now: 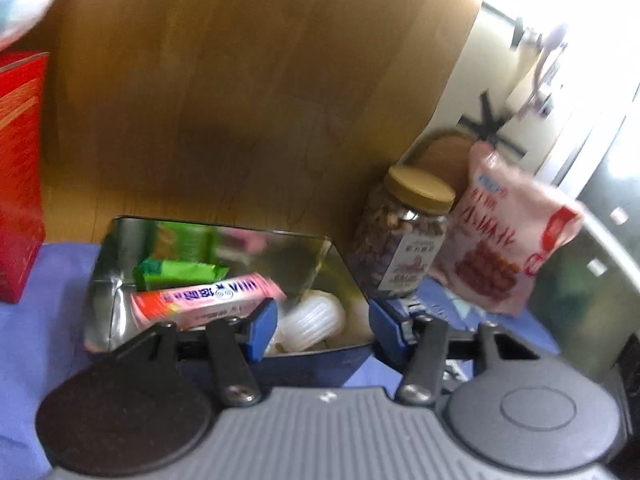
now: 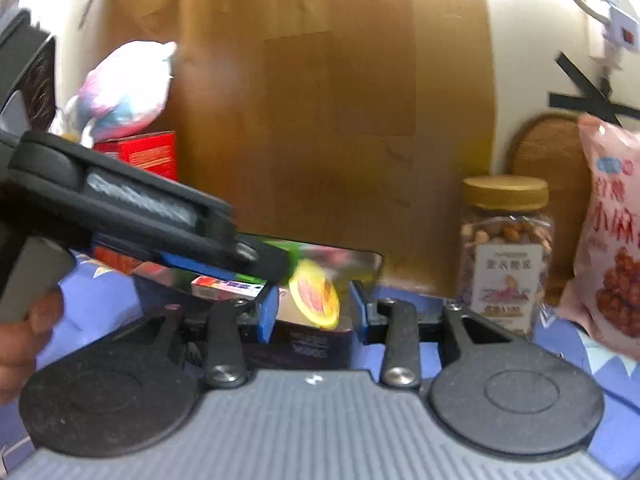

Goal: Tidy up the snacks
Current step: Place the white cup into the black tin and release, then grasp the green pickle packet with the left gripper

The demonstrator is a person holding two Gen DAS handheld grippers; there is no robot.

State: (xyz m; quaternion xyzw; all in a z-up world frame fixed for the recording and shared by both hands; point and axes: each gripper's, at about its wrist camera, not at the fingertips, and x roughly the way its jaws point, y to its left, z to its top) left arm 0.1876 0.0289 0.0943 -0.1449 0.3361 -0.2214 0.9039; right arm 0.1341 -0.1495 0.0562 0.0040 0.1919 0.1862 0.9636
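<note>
- My left gripper point(image 1: 323, 326) hangs over the near edge of the metal tin point(image 1: 120, 248), its blue-padded jaws apart with nothing between them.
- My right gripper point(image 2: 314, 308) frames a round yellow snack packet point(image 2: 316, 294) between its blue pads; the packet is blurred and does not reach both pads, so I read the jaws as parted and not pressing on it.
- In the right wrist view my left gripper crosses in from the left above the tin, with part of a hand point(image 2: 24, 332) on its handle.
- Inside the tin lie a pink snack box point(image 1: 208, 298), a green wrapper point(image 1: 180, 272) behind it, and white ribbed pieces point(image 1: 312, 316) toward the right corner.
- The tin stands on a blue cloth point(image 1: 36, 320), its shiny walls mirroring what it holds.
- Just right of the tin stands a clear jar of nuts point(image 1: 404, 236) with a tan lid, and a pink snack bag point(image 1: 508, 240) leans beside it.
- A red box point(image 1: 20, 176) stands at the left, and a brown cardboard panel point(image 1: 248, 92) rises behind everything.
</note>
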